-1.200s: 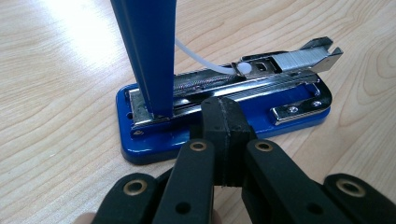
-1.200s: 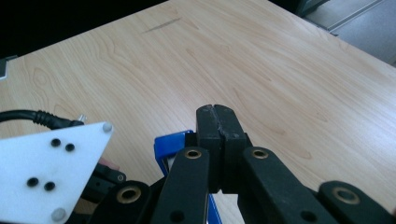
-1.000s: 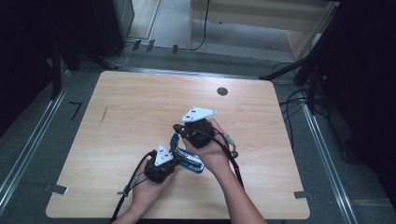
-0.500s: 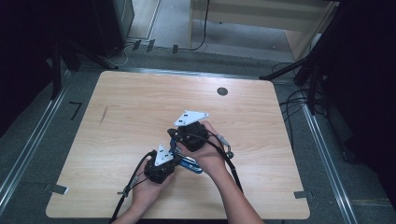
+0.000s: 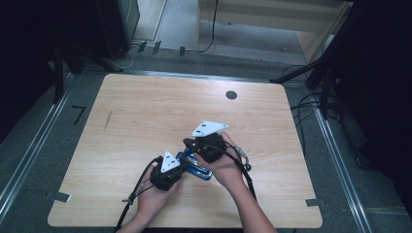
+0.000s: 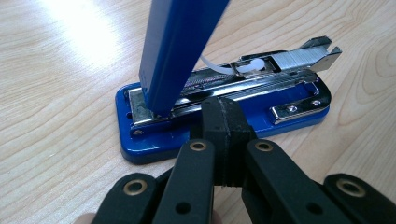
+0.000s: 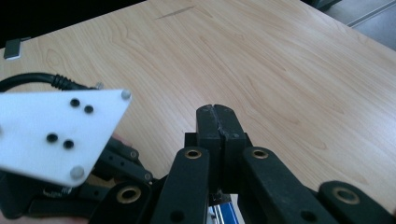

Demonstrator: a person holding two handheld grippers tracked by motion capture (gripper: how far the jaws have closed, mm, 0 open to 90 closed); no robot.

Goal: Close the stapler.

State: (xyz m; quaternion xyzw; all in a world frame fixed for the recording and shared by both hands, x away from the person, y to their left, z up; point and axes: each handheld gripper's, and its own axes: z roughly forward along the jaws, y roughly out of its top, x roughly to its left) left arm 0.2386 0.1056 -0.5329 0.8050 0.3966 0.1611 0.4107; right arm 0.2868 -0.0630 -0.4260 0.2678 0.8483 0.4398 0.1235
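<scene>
A blue stapler [image 5: 199,171] lies on the wooden table [image 5: 145,111] between the two hands. In the left gripper view its blue lid [image 6: 180,51] is swung up and the metal magazine [image 6: 280,60] with its row of staples lies bare over the blue base [image 6: 154,149]. My left gripper [image 6: 223,112] [image 5: 181,162] is shut with nothing between its jaws, its tips against the side of the stapler. My right gripper [image 7: 217,116] [image 5: 188,143] is also shut, hovering just above the stapler and pointing toward the far left of the table. Whether it touches the lid is hidden.
A round black grommet [image 5: 231,94] sits in the table near the far edge, and a dark scratch [image 5: 108,120] marks the left part. Tape tabs [image 5: 58,196] stick to the near corners. Cables and dark stands surround the table on the floor.
The right gripper has shifted slightly over the stapler, first left and then back right and a little nearer. The left gripper and the stapler's base have stayed put.
</scene>
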